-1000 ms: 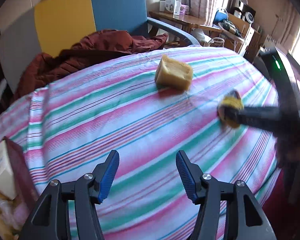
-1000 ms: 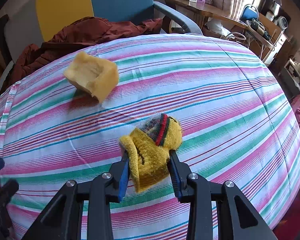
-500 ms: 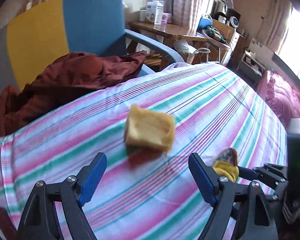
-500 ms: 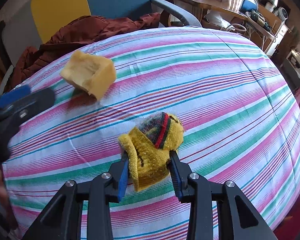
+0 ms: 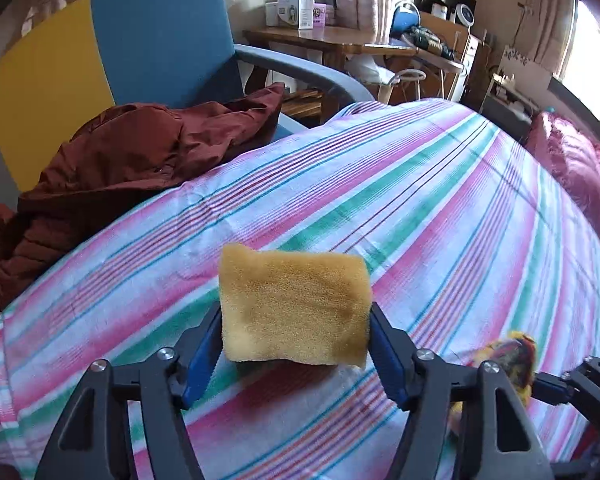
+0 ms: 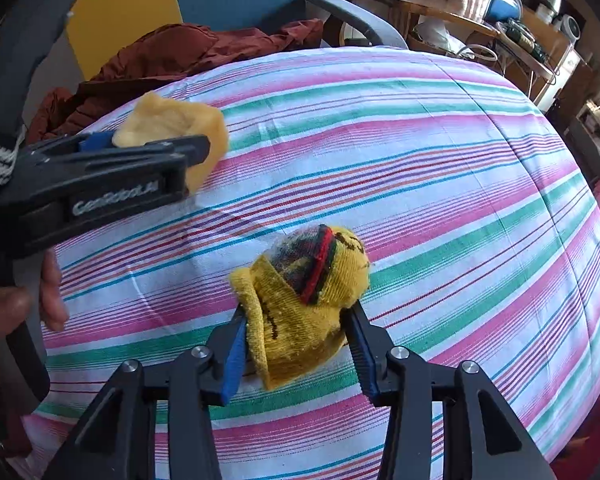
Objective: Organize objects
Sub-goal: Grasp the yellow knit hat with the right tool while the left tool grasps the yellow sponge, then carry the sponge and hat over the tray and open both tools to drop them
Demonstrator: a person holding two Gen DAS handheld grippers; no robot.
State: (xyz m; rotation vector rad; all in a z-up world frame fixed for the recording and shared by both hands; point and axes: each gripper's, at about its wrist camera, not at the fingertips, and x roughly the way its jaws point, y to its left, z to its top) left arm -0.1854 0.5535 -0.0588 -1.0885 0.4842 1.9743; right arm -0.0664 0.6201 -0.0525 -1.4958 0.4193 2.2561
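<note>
A yellow sponge (image 5: 294, 306) sits between the jaws of my left gripper (image 5: 296, 344), which is closed on its two sides just above the striped cloth (image 5: 440, 208). The sponge also shows in the right wrist view (image 6: 172, 128), pinched in the left gripper (image 6: 156, 148). My right gripper (image 6: 298, 340) is shut on a rolled yellow sock (image 6: 308, 300) with red and dark stripes, held over the cloth (image 6: 420, 152). The sock shows at the lower right of the left wrist view (image 5: 512, 356).
A dark red jacket (image 5: 132, 168) lies on a blue and yellow armchair (image 5: 160, 40) behind the striped table. A wooden desk (image 5: 340, 36) with boxes stands at the back. A pink bedspread (image 5: 580, 176) is at the right.
My left gripper moved forward to the sponge and closed on it. The right gripper kept hold of the sock and stayed nearly in place.
</note>
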